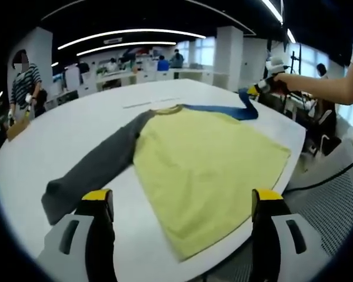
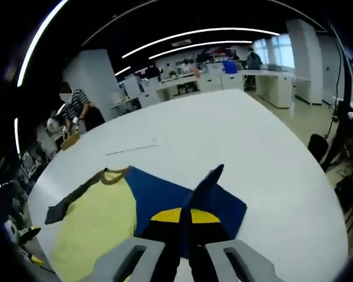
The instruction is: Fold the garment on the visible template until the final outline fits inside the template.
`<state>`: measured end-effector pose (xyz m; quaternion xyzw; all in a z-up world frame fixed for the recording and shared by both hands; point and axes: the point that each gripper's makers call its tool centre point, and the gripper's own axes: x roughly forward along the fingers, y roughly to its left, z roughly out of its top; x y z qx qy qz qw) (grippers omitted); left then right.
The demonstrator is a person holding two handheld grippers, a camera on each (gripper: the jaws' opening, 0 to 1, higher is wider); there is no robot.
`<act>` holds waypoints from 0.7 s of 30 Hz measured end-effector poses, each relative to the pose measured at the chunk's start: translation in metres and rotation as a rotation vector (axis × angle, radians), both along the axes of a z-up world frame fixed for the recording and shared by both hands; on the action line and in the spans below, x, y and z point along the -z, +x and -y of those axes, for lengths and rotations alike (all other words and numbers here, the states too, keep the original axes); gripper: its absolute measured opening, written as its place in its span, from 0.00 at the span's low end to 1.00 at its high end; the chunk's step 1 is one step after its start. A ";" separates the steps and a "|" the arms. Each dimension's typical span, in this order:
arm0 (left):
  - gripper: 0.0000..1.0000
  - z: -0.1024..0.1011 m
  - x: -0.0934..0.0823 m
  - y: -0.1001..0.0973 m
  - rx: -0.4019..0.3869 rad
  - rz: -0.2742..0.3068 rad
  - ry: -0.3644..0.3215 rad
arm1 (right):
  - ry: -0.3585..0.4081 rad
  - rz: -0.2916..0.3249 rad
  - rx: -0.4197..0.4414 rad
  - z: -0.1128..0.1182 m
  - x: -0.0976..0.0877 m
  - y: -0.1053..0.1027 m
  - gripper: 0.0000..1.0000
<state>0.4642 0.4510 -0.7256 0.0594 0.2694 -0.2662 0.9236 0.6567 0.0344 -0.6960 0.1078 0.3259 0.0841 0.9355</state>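
Note:
A long-sleeved shirt lies spread on the white table [image 1: 70, 129]. Its yellow body [image 1: 206, 164] has a grey sleeve [image 1: 100, 167] stretched toward the near left. The blue sleeve [image 1: 223, 110] runs to the far right, where my right gripper [image 1: 263, 88] lifts its end. In the right gripper view the jaws are shut [image 2: 183, 218] on the blue sleeve [image 2: 159, 197], with the yellow body [image 2: 100, 226] and grey sleeve [image 2: 65, 205] to the left. My left gripper [image 1: 181, 200] is open above the shirt's near edge, gripping nothing.
A thin line [image 1: 150, 104] marks the table beyond the collar. A person in a striped top [image 1: 25, 85] stands at the far left. Desks and people fill the back. Chairs [image 1: 320, 120] and a cable [image 1: 335, 176] sit past the table's right edge.

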 end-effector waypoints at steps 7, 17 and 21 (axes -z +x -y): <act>0.95 -0.001 0.001 0.000 0.006 -0.001 -0.003 | 0.028 -0.006 -0.028 -0.028 0.000 0.009 0.00; 0.95 0.000 0.001 -0.001 0.003 -0.001 -0.001 | 0.047 -0.024 -0.066 -0.070 0.004 0.016 0.00; 0.95 0.002 0.001 -0.001 0.009 0.001 -0.004 | 0.035 -0.033 -0.096 -0.086 0.008 0.018 0.00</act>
